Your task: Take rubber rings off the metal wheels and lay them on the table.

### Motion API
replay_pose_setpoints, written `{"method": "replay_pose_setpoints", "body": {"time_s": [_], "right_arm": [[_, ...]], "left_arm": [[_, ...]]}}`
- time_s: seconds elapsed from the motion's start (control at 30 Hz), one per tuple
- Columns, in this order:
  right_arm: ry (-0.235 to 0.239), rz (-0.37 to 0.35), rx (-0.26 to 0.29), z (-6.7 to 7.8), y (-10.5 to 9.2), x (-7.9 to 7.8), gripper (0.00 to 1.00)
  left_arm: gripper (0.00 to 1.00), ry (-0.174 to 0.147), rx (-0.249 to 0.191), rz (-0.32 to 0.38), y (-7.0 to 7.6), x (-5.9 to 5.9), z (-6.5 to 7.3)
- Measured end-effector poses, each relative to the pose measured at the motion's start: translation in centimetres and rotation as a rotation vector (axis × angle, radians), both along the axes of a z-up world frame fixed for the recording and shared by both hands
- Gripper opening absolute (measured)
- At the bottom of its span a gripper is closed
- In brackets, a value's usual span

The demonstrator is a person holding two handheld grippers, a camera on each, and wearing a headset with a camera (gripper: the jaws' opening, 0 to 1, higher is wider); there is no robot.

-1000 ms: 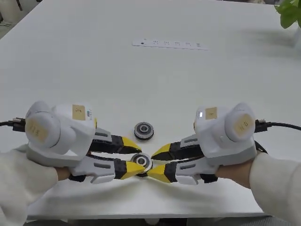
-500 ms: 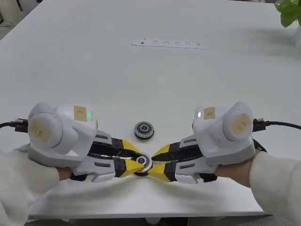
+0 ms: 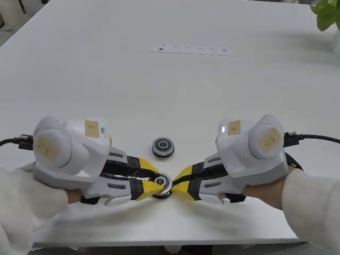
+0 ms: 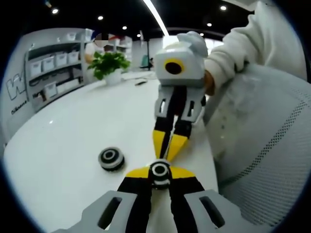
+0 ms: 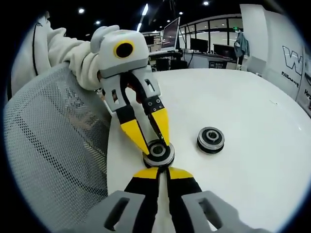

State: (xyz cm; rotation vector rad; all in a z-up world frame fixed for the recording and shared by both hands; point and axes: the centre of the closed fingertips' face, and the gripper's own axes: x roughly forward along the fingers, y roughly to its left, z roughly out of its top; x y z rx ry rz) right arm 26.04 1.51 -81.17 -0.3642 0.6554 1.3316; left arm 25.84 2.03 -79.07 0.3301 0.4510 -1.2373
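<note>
My right gripper (image 3: 179, 183) has closed from parted to pinched against the wheel (image 3: 161, 183); my left gripper (image 3: 153, 180) clamps that wheel.

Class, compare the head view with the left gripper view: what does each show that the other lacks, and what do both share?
Head view: a power strip far across the table. Left gripper view: shelves of bins and a mesh chair back. Shared: the left gripper clamping a wheel, the right gripper with tips at its rim, a loose wheel nearby, and a plant.
</note>
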Motion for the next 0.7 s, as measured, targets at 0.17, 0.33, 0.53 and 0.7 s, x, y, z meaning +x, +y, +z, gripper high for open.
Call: {"method": "replay_pose_setpoints", "body": {"time_s": [0.17, 0.33, 0.53, 0.7], "right_arm": [[0.020, -0.008, -0.008, 0.0, -0.4, 0.0, 0.00], [0.012, -0.006, -0.018, 0.2, -0.6, 0.0, 0.00], [0.065, -0.048, -0.021, 0.3, -1.1, 0.2, 0.00], [0.225, -0.156, 0.003, 0.2, -1.7, 0.2, 0.00]], "left_arm": [[0.14, -0.011, 0.000, -0.010, -0.3, 0.0, -0.1], [0.15, -0.011, -0.007, -0.010, -0.4, 0.1, -0.2], [0.14, -0.016, -0.012, -0.011, -0.8, 0.2, -0.2], [0.14, -0.015, -0.017, -0.014, -1.1, 0.2, -0.3]]}}
